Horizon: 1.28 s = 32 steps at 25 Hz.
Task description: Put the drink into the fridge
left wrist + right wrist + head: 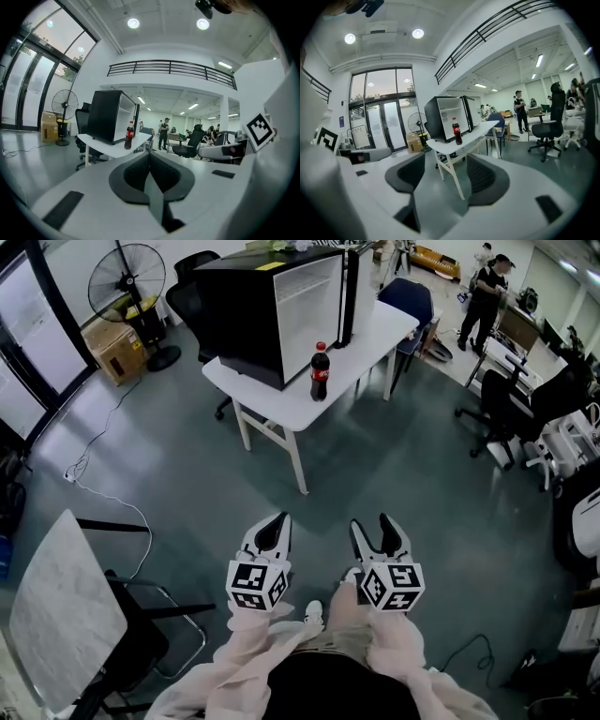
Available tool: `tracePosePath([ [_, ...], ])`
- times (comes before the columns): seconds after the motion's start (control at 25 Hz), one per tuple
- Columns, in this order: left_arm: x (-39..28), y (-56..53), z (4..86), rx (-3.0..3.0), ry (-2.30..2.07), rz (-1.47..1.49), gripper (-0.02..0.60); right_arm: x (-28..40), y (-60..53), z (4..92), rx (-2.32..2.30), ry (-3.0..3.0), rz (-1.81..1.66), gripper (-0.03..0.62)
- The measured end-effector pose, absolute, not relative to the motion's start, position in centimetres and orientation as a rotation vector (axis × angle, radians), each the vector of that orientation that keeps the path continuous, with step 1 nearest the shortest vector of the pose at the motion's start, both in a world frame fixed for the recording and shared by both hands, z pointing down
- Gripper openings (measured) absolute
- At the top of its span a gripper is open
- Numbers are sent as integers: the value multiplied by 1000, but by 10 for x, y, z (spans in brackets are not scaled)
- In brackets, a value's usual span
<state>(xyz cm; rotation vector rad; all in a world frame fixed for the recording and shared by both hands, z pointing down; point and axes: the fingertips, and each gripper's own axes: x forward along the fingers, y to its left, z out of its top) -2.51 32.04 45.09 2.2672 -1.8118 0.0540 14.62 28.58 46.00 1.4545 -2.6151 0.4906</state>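
You held both tools low in front of you, well short of the white table [377, 326]; the left gripper [279, 519] had its jaws pressed together with nothing between them, which its own view [150, 154] showed plainly; the right gripper [371, 521] had its jaws standing apart and empty, with only floor and a table leg seen through the gap [446, 161]; the drink [320, 371], a dark cola bottle with a red cap, stood upright on the table near its front edge, just beside the black fridge [272, 310], whose door hung open on a white interior; a standing fan [127, 282] stood beyond the table.
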Motion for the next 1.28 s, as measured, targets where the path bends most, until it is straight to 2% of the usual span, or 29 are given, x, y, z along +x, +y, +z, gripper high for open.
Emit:
tracePosePath([
  [0.32,-41,276,458,2218,-1839,48,11,126,235,465,1414,-2622,481,319],
  [0.72,-43,162,443,2207,-1895,51,12,114,118,445,1335,-2698,452,358],
  [1.28,-48,25,430,2135,-1979,37,12,104,-29,434,1192,-2729,428,373],
])
